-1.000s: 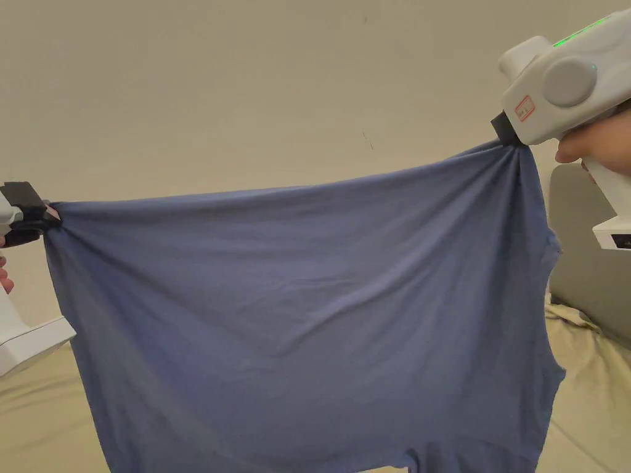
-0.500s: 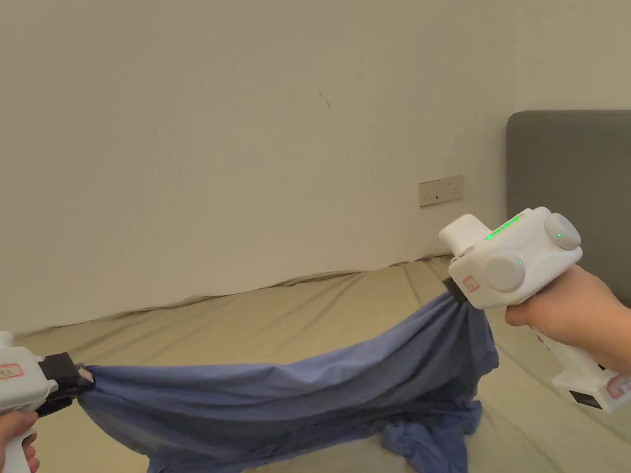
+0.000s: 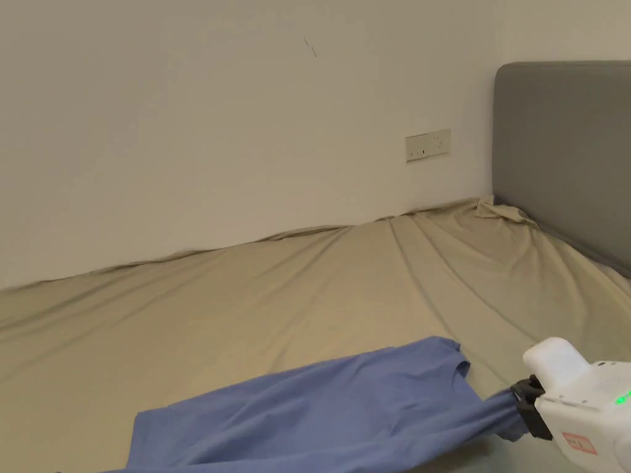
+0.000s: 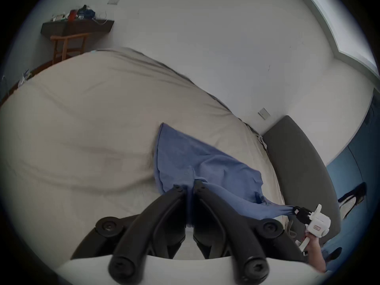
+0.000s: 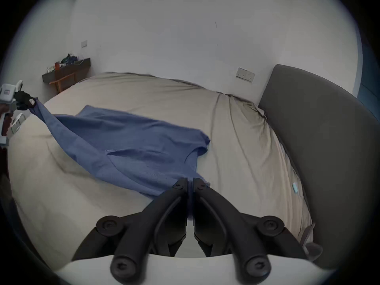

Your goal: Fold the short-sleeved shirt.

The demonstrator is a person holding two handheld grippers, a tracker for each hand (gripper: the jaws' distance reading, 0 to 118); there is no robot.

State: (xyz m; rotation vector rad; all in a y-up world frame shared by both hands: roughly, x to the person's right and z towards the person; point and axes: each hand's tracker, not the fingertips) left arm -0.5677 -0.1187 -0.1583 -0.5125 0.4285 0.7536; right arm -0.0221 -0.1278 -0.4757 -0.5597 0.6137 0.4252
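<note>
Shirt (image 5: 127, 137): blue, spread mostly flat on bed (image 5: 236, 137), creased; my left gripper (image 4: 190, 186) and right gripper (image 5: 190, 181) each clamp a near corner.

Bed (image 3: 277, 289) is covered by a wrinkled beige sheet. Grey padded headboard (image 3: 561, 154) is set at its right end. Wall socket plate (image 3: 427, 145) is mounted on the plain wall just left of the headboard. Dark shelf (image 5: 67, 69) with clutter is seen over a wooden chair (image 4: 67, 44).
</note>
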